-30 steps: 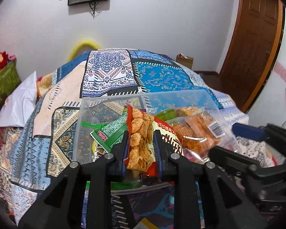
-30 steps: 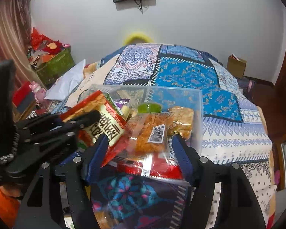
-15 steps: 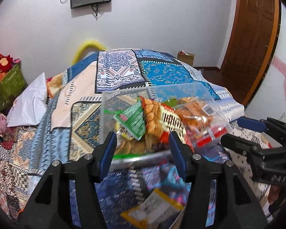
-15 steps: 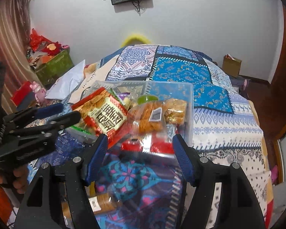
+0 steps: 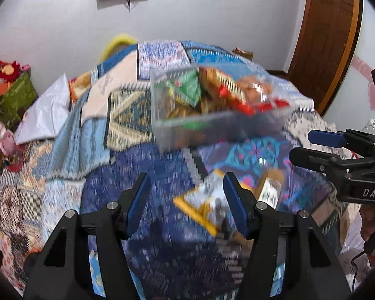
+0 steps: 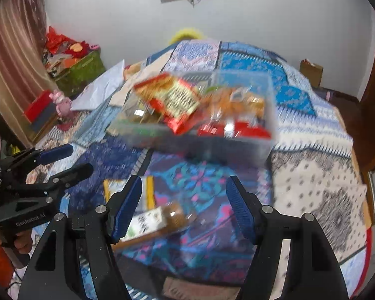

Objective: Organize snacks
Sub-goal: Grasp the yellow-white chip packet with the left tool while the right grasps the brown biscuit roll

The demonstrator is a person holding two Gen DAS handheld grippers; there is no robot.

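The clear bin [image 6: 267,135] already holds several snack packs; 2 packets, one yellow-edged [image 5: 202,202] and one brown [image 6: 160,220], remain on the bedspread [image 6: 325,187]. The left gripper [image 5: 185,205], jaws just opened, and the right gripper [image 6: 185,207] are both spread, empty.

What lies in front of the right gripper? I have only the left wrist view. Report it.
Observer: The right gripper is open with nothing pressed between its pads. Just ahead of it a brown snack packet with a white label lies flat on the patterned bedspread.
Operator: Now tell me what stands to the left of the bed.
Observer: A striped pink curtain hangs there. Below it, a red box sits beside a pink toy.
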